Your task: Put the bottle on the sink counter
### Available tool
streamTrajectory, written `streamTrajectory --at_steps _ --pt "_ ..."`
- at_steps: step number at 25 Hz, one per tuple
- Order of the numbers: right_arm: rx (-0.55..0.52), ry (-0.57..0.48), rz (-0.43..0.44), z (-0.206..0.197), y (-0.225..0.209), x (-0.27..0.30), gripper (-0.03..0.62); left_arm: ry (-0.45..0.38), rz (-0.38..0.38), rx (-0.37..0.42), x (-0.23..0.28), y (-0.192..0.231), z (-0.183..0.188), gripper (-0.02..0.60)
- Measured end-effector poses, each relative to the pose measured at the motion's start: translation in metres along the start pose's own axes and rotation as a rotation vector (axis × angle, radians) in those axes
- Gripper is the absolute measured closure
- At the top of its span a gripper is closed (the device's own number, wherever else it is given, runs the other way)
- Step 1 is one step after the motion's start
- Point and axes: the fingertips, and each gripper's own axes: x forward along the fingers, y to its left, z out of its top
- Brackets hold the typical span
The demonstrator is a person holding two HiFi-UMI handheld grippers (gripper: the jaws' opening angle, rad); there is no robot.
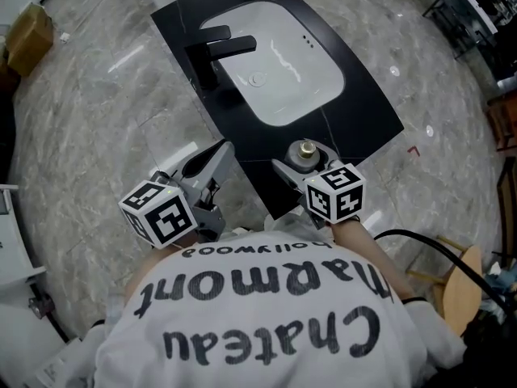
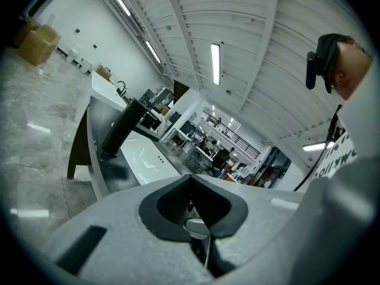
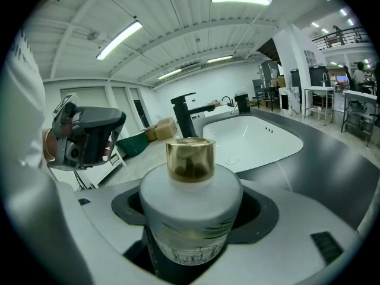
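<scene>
A frosted white bottle [image 3: 190,209] with a gold cap [image 3: 190,159] sits upright between the jaws of my right gripper [image 3: 193,218], which is shut on it. In the head view the bottle [image 1: 305,153] shows by its gold cap, held over the near end of the black sink counter [image 1: 363,95]. My left gripper [image 1: 214,164] hangs to the left of the counter's near corner, jaws together and holding nothing; its dark pads [image 2: 169,203] meet in the left gripper view.
A white basin [image 1: 279,59] is set in the counter, with a black faucet [image 1: 214,55] on its left side. Grey marble floor surrounds the counter. A cardboard box [image 1: 28,27] lies far left and a wooden chair [image 1: 456,285] at the right.
</scene>
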Motion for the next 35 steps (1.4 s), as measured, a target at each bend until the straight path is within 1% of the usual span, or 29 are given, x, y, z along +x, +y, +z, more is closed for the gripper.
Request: streamTrajectory --at_steps 5,17,21,29,35 --pt "-0.009 0.019 -0.004 -0.002 -0.002 0.003 0.252 -0.012 0.016 -0.018 -0.002 0.006 0.002 0.566" --pt "0.001 0.056 -0.028 -0.013 -0.011 0.009 0.252 -0.016 0.017 -0.027 -0.005 0.012 0.002 0.566" --pt "0.026 0.055 -0.031 -0.014 -0.012 0.010 0.252 -0.016 0.015 -0.028 -0.005 0.014 0.003 0.566" --pt "0.014 0.045 -0.034 -0.014 -0.012 0.011 0.252 -0.015 0.021 -0.022 -0.009 0.016 0.006 0.566" --pt "0.024 0.033 -0.037 -0.014 -0.012 0.008 0.252 -0.026 0.009 -0.012 -0.011 0.011 0.010 0.566"
